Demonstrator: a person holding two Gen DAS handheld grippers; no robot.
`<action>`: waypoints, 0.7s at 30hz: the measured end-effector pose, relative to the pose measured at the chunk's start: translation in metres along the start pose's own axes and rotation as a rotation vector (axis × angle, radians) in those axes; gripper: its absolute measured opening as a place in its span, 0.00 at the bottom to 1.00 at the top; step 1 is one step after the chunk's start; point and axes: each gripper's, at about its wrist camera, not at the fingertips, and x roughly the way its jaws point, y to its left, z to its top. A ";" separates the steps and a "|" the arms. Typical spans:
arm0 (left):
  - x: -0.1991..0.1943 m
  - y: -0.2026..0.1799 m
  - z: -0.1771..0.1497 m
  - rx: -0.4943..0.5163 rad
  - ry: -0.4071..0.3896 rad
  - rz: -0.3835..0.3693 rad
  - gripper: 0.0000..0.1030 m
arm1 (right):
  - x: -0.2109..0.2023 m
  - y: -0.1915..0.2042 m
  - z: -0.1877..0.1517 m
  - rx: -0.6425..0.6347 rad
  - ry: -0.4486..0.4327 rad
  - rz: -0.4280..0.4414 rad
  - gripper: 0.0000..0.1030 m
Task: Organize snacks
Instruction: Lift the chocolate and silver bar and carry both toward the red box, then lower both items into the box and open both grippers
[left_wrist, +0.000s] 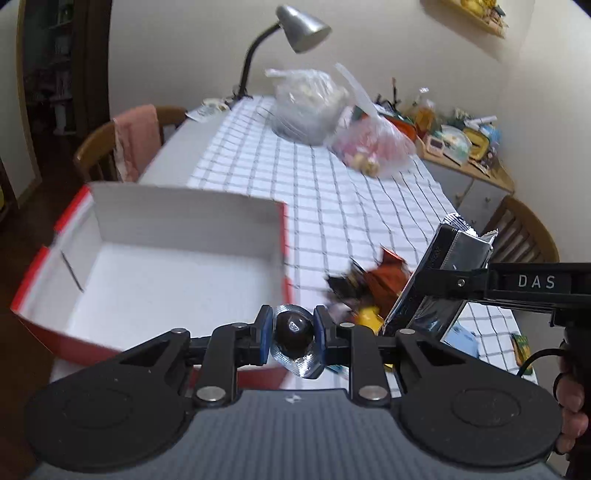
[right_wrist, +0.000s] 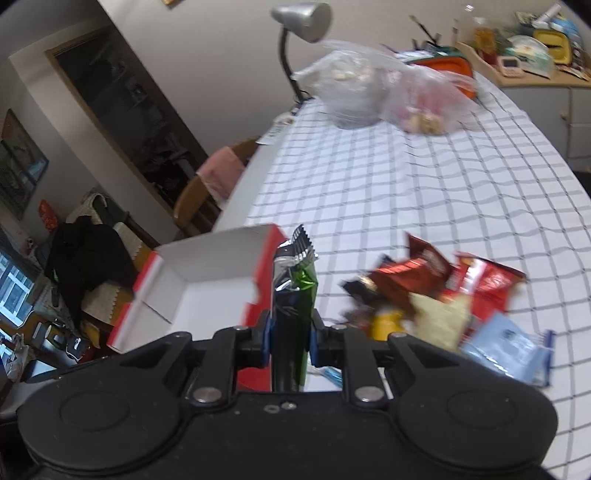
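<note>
Left tongs (left_wrist: 292, 332): clamped on a dark round chocolate in a silver foil blister (left_wrist: 293, 334), held above the near edge of the red box (left_wrist: 155, 258).

Right tongs (right_wrist: 290, 334): clamped on an upright green and silver snack pack (right_wrist: 293, 314), raised clear of the desk (right_wrist: 406, 192) just beside the box's right wall.

The box, open and white inside, sits at the left edge of the checked cloth. Right of it lies the snack pile (right_wrist: 436, 295): red, yellow and blue wrappers. Farther back stand two clear plastic bags (right_wrist: 369, 92) and a grey lamp (right_wrist: 301, 18).
</note>
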 end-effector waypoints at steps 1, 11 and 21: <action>-0.003 0.009 0.003 -0.003 -0.008 0.003 0.22 | 0.005 0.009 0.002 -0.009 -0.002 0.003 0.17; 0.000 0.098 0.028 -0.008 -0.014 0.072 0.22 | 0.077 0.077 0.007 -0.049 0.064 0.013 0.17; 0.046 0.156 0.037 0.007 0.071 0.132 0.23 | 0.150 0.095 -0.002 -0.067 0.148 -0.031 0.17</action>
